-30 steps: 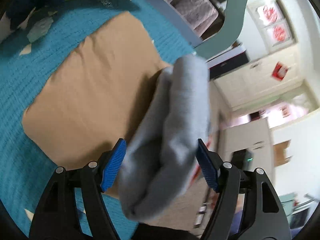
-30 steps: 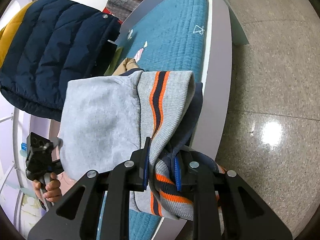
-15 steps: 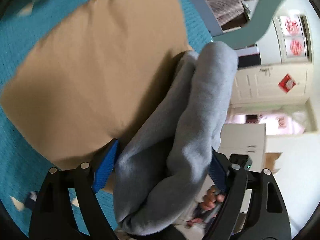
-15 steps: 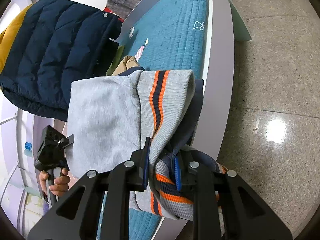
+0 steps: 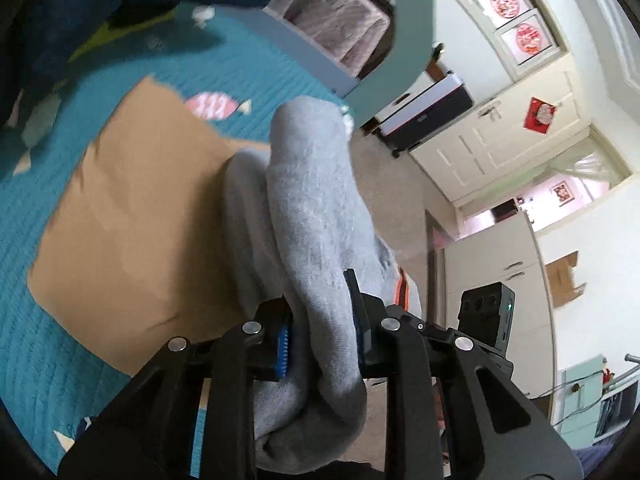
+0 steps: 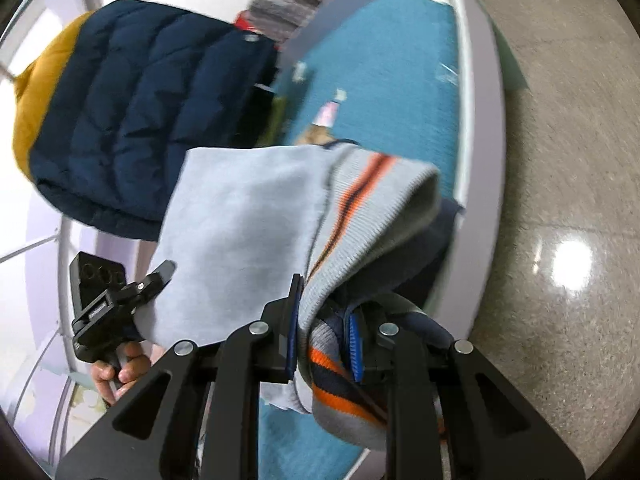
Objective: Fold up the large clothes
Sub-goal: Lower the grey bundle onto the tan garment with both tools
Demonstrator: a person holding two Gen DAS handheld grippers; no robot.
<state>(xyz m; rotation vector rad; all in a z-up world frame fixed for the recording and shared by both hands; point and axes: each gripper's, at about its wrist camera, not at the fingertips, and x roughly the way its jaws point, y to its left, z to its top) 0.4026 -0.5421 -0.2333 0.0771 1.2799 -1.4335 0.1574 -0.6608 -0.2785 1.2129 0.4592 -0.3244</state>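
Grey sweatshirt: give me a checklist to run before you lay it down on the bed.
1. Left gripper shut on the grey sweatshirt: ok.
2. Right gripper shut on the striped hem: ok.
3. Sweatshirt lifted off the teal bedspread: ok.
4. Fabric taut between the grippers: cannot tell.
5. Landing spot free: not ok, the tan garment lies below.
6. Navy puffer jacket out of the way: ok.
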